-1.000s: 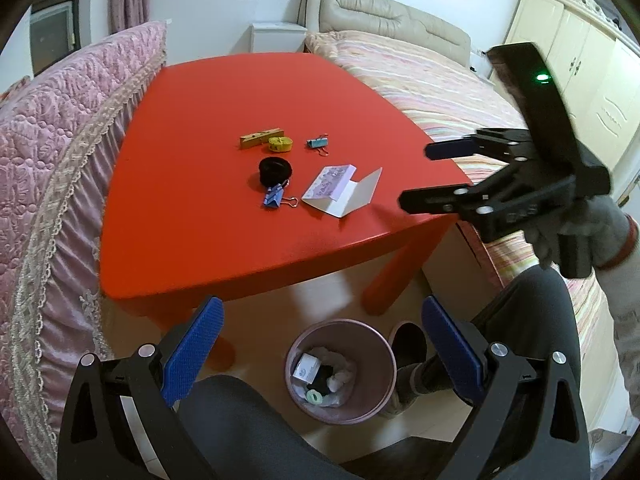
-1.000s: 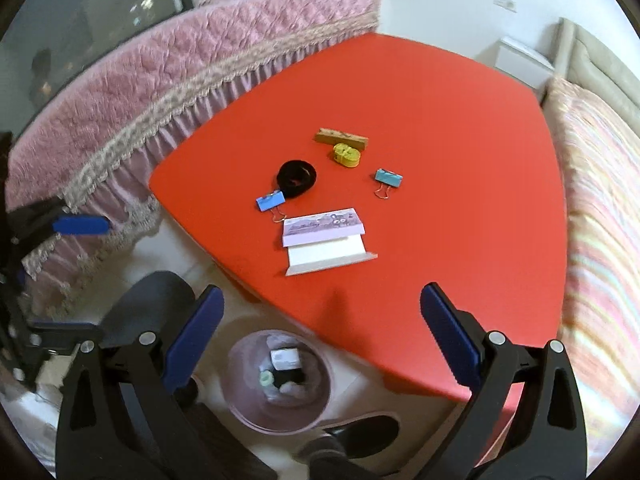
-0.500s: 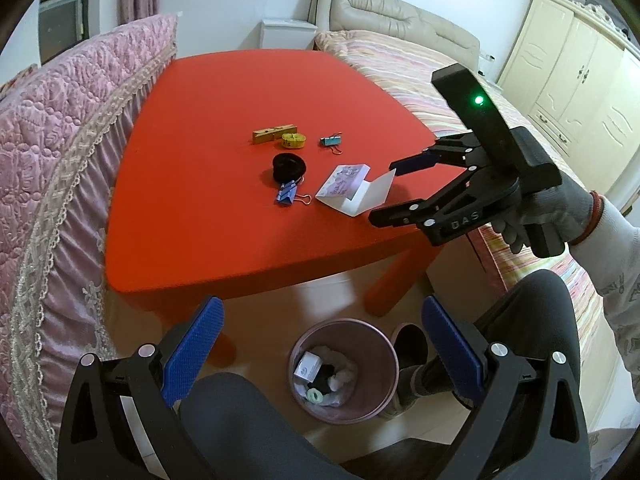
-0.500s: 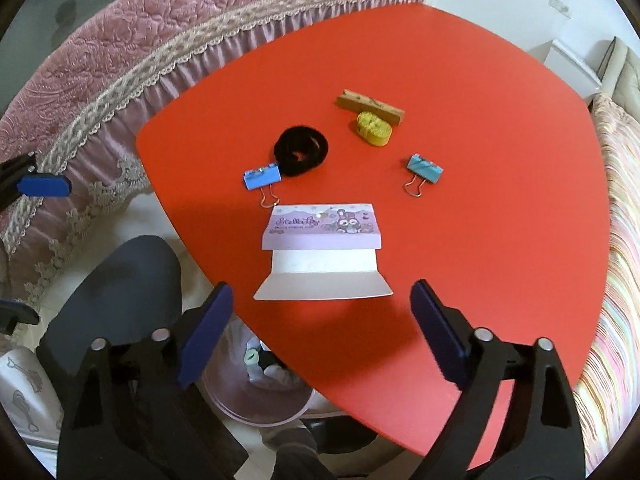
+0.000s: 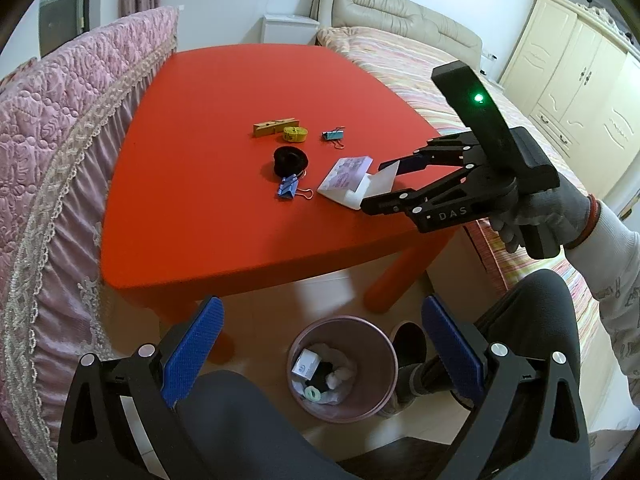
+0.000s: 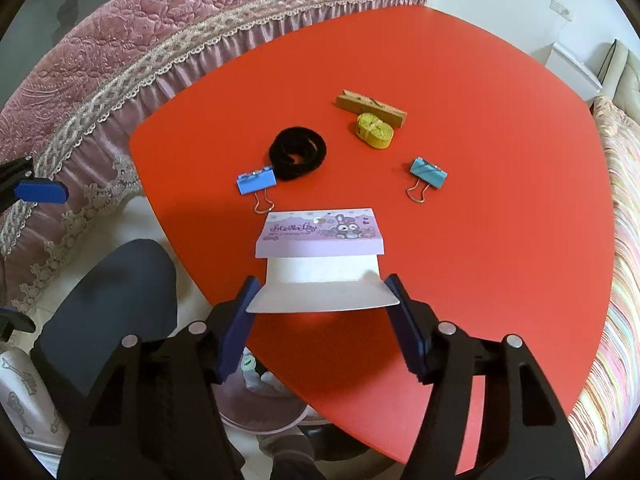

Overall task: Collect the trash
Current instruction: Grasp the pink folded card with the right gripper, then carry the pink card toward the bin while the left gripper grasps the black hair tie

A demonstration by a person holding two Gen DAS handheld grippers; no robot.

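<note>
A bedroom is being shown: striped bed (image 5: 404, 68), cream wardrobe (image 5: 576, 92), pink quilted cover (image 5: 52, 140) with lace trim. The glossy red table (image 5: 208, 184), rounded at the corners, is being used as the work surface. A pink round bin (image 5: 343, 368) with scraps inside is being kept on the floor below. The folded card packet (image 6: 320, 256), purple printed top and white flap, is being straddled by the right gripper (image 6: 322, 300); jaws are closing, pads at the flap's edges, grip not confirmed. The left gripper (image 5: 320, 348) is being held wide open, empty, over the bin. Black fuzzy ring (image 6: 298, 153), wooden peg (image 6: 370, 108), yellow tape roll (image 6: 374, 131) and two blue clips (image 6: 256, 181) (image 6: 428, 173) are lying beyond.
</note>
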